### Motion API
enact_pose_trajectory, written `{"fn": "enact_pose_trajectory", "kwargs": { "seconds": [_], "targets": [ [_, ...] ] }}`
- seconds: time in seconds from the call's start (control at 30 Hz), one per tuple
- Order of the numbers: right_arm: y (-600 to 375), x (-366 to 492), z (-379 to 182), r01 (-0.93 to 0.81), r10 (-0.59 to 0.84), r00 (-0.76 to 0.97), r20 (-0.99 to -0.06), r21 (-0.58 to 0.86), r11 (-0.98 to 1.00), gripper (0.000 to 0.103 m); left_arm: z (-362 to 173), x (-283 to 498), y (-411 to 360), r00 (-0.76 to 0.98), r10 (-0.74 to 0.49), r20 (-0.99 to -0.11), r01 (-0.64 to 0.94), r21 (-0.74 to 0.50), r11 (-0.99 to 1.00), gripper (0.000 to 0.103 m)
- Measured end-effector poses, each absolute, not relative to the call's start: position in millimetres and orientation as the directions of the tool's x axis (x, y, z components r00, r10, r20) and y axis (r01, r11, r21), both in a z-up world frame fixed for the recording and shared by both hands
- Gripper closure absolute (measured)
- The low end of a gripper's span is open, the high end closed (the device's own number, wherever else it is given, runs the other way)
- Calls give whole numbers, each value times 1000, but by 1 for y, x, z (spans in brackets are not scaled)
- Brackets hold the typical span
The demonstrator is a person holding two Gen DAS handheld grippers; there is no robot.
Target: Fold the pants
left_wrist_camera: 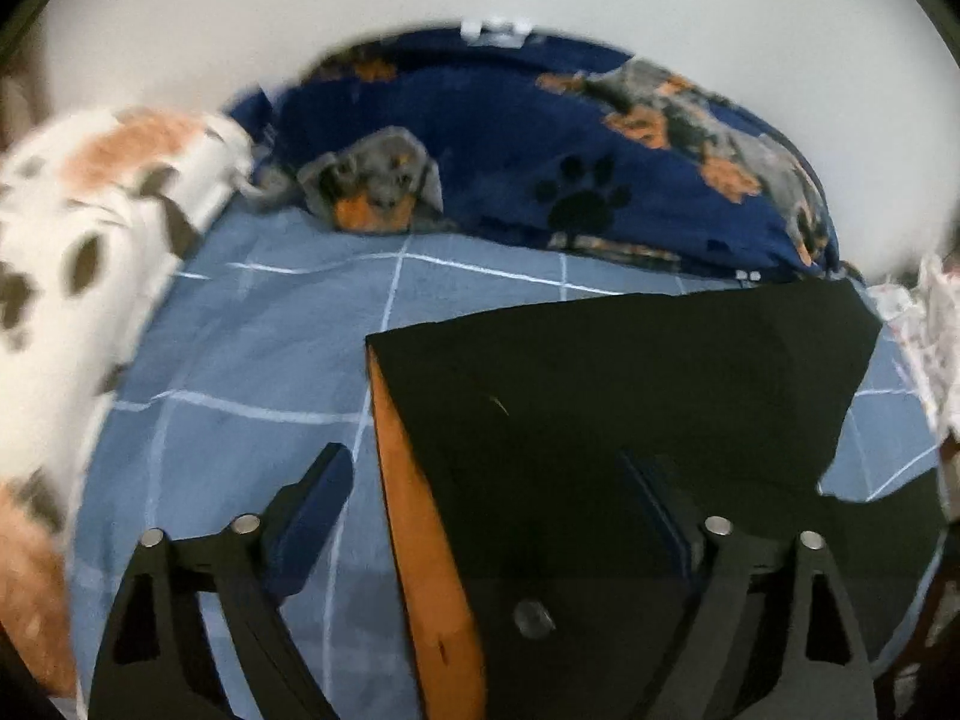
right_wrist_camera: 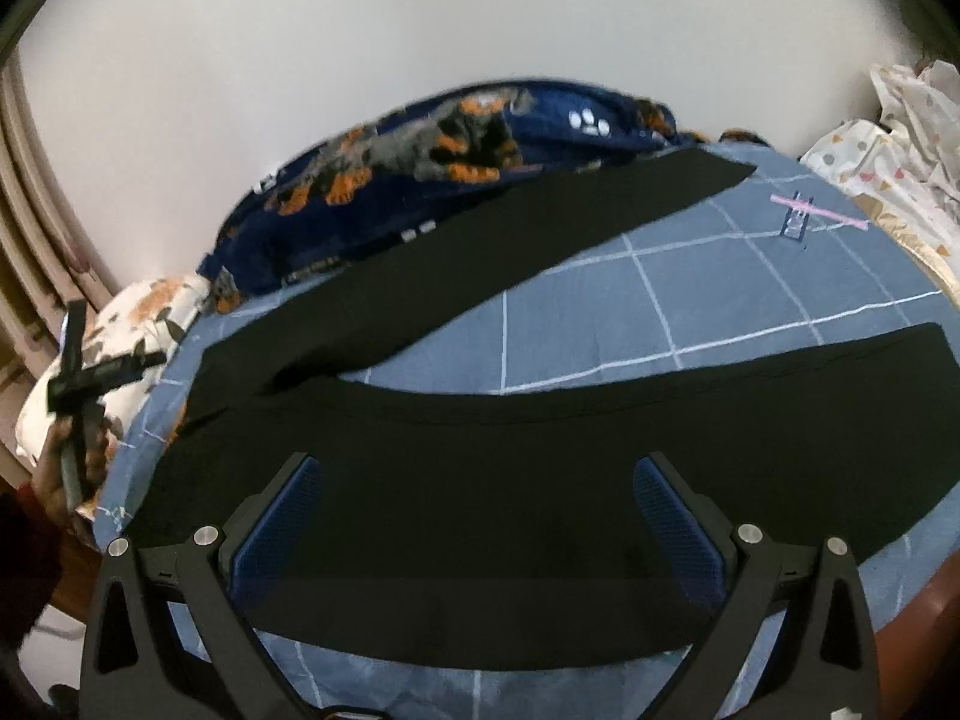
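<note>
Where the left wrist view looks along the bed [left_wrist_camera: 252, 360], a blue sheet with a white grid covers it, and a plain pale wall rises behind. A navy blanket with dog and paw prints [left_wrist_camera: 540, 150] is heaped at the far edge of the sheet, and a white pillow with brown and grey blotches [left_wrist_camera: 90, 240] lies to its left. The black pants [left_wrist_camera: 600, 396] rest on the sheet, their waist end nearest, an orange lining showing along the left edge and a round button near the bottom. The left gripper [left_wrist_camera: 486, 480] has its jaws spread wide, holding nothing, one finger over the sheet and the other over the pants.

The right wrist view alone shows both legs of the pants [right_wrist_camera: 480, 480] splayed apart in a V across the bed [right_wrist_camera: 600, 312], the far leg running beside the blanket [right_wrist_camera: 420, 150]. The right gripper [right_wrist_camera: 480, 486] also stands wide open and empty over the near leg. At the left edge, a hand grips the other gripper [right_wrist_camera: 78, 384]. Crumpled spotted fabric [right_wrist_camera: 888, 144] lies beyond the sheet's right edge.
</note>
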State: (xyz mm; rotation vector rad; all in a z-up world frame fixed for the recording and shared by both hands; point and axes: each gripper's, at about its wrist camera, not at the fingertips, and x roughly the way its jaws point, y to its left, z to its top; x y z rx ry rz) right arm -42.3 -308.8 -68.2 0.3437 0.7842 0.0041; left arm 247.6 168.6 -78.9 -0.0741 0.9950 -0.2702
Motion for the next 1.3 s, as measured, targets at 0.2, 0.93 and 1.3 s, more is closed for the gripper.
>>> {"fn": "enact_pose_trajectory", "kwargs": {
  "seconds": [0.2,0.93,1.3],
  "targets": [
    [-304,-23,-90,145,124,649,-750,282,948,0,-120,312,191,450,-299,-842,209,-226,952,18],
    [-303,34,-76,103,230,646,-728,381,919,0,-89,281,169,592,-311,-744,276,-175,945,85],
    [-305,194,-61,6,594,598,-538,744,668,0,-34,165,134,692,-373,-618,369,-142,919,85]
  ]
}}
